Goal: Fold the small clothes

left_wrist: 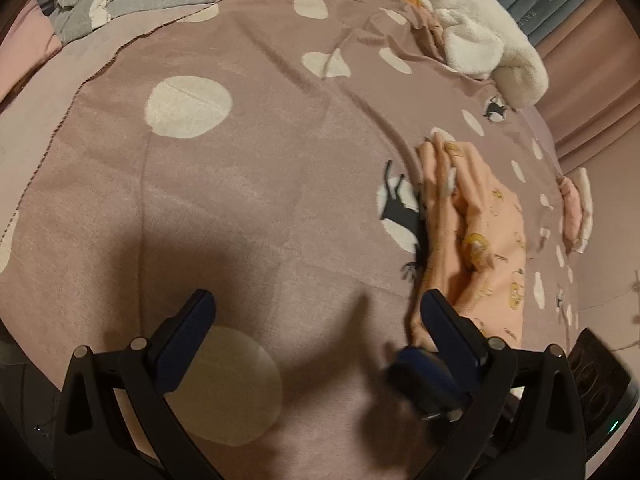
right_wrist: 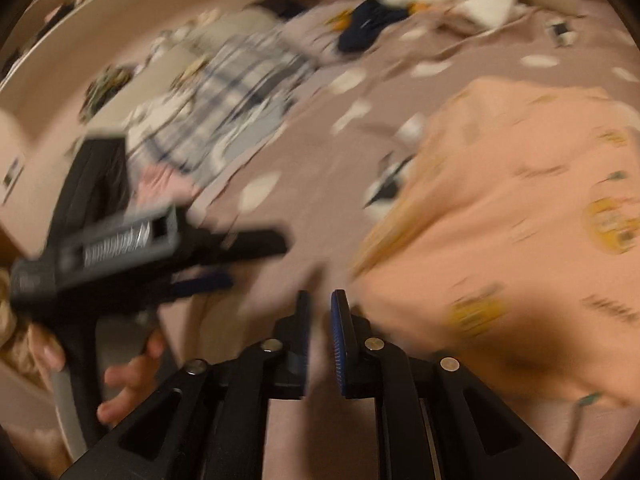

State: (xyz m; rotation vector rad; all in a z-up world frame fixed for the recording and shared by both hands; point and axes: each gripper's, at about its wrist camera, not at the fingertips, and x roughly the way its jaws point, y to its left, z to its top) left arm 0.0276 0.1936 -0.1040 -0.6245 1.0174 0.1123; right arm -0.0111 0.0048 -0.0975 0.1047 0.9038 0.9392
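The right gripper (right_wrist: 320,312) has its fingers almost together with only a narrow slit between them and nothing caught there; the picture is smeared, so a thin pinch of cloth cannot be wholly ruled out, but none shows. The left gripper (left_wrist: 316,312) has its fingers spread wide and empty, hanging over bare blanket.

The peach garment (left_wrist: 476,232), printed with small yellow figures, lies on the dotted blanket (left_wrist: 240,200) covering the bed. From the right fingers it lies just ahead and to the right, its near edge close beside the right fingertip. From the left fingers it lies to the right, its lower edge at the right fingertip, its long axis running away from the camera up the bed. Judging by this, the right hand is nearer and better placed to take the near edge.

A white fluffy blanket (left_wrist: 480,32) is bunched at the far side, with a dark garment (right_wrist: 364,28) next to it and a heap of grey and checked clothes (left_wrist: 132,0) well apart at the far left. In the right wrist view the left gripper crosses the left side with the person's hand (right_wrist: 124,388) under it; nothing lies between the fingers and the peach garment.
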